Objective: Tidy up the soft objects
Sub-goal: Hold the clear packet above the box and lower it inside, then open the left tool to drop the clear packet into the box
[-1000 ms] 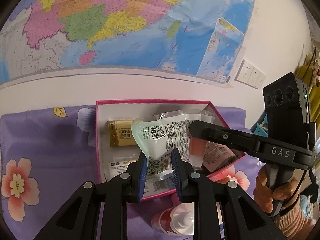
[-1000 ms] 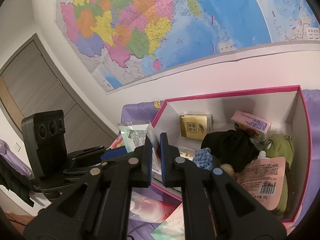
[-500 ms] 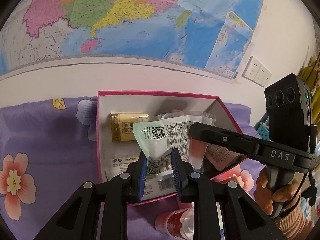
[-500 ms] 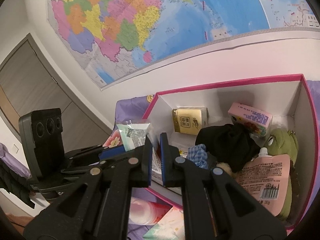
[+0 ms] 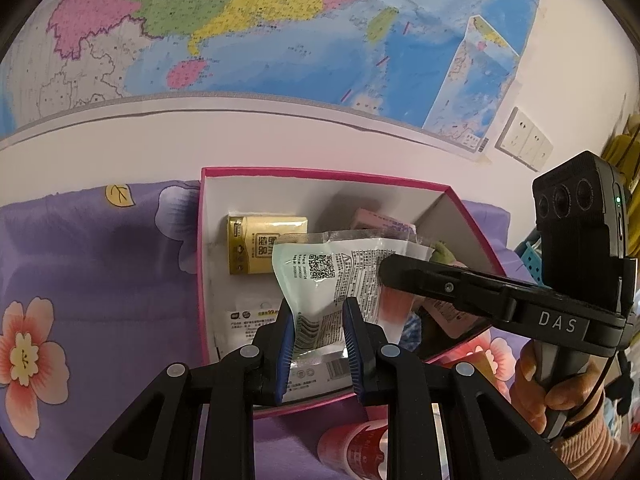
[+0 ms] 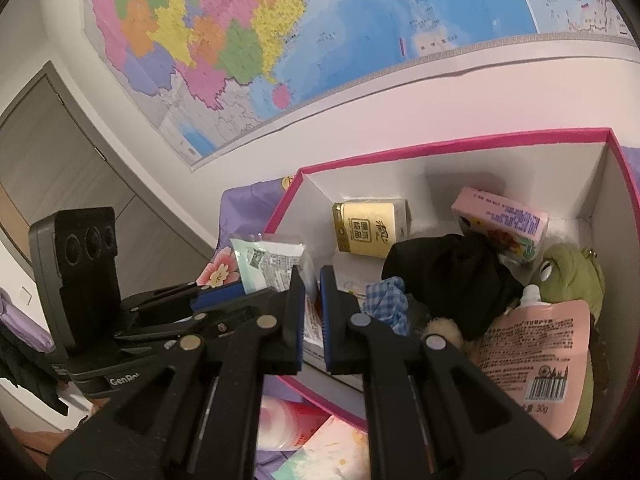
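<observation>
A: Right, left wrist view first. The left gripper is clamped on the bottom end of a pale green packet, and the packet stands up over the near edge of the pink box.

B: And the right gripper?

A: It reaches in from the right, its tip against the packet's right side. You can see the person's hand on the handle. Inside the box there's a yellow tissue pack at the back, and a red and white bottle lies outside, just in front.

B: Now the right wrist view.

A: The right gripper is nearly closed, pinching the thin edge of the packet. The box is already crowded: black cloth, a green frog toy, a pink pouch, a pink carton, and a blue checked cloth.

B: What could go wrong?

A: I'd say the slick film could slip from one grip if the two pull apart, or tear at the seam. And if it's let go here, it could catch the box's rim and drop outside by the bottle.
</observation>
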